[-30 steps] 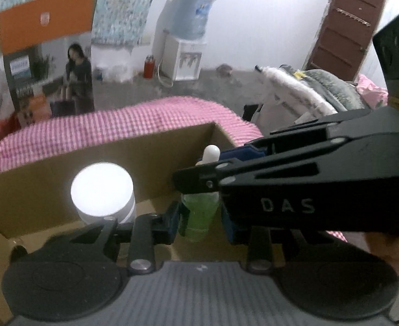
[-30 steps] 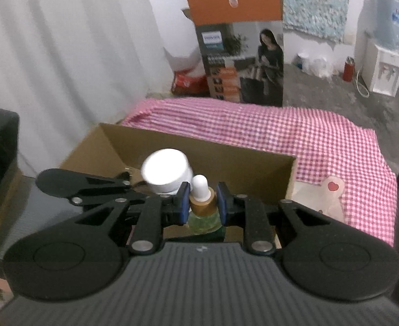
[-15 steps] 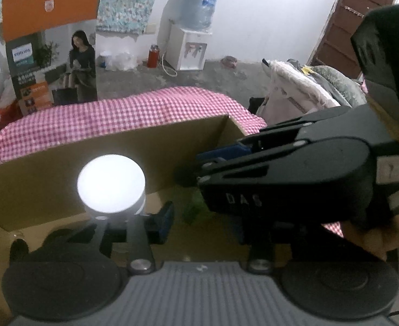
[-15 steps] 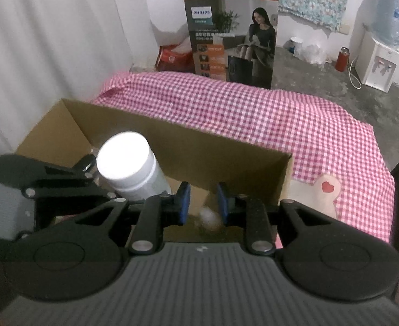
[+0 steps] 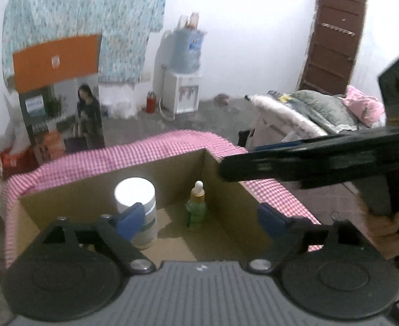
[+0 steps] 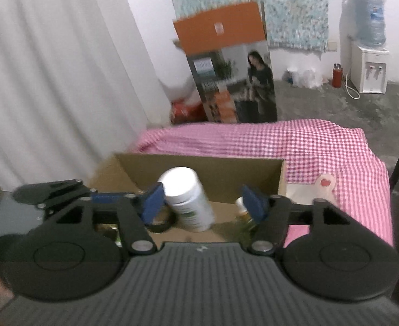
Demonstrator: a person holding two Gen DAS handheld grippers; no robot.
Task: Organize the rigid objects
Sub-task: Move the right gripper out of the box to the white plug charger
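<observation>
1. Our left tool [image 5: 200, 218] is opening wide, its pads gripping nothing.
2. Our right tool [image 6: 203, 203] is opening too, likewise empty.
3. The white jar [image 5: 136, 209] and green dropper bottle [image 5: 196, 209] stand upright inside the cardboard box [image 5: 172, 168].

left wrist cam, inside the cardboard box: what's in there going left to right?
Inside the cardboard box, left to right in the left wrist view: white-capped bottle → green dropper bottle. Both stand upright on the box floor, apart from each other. Nothing else shows clearly inside.
</observation>
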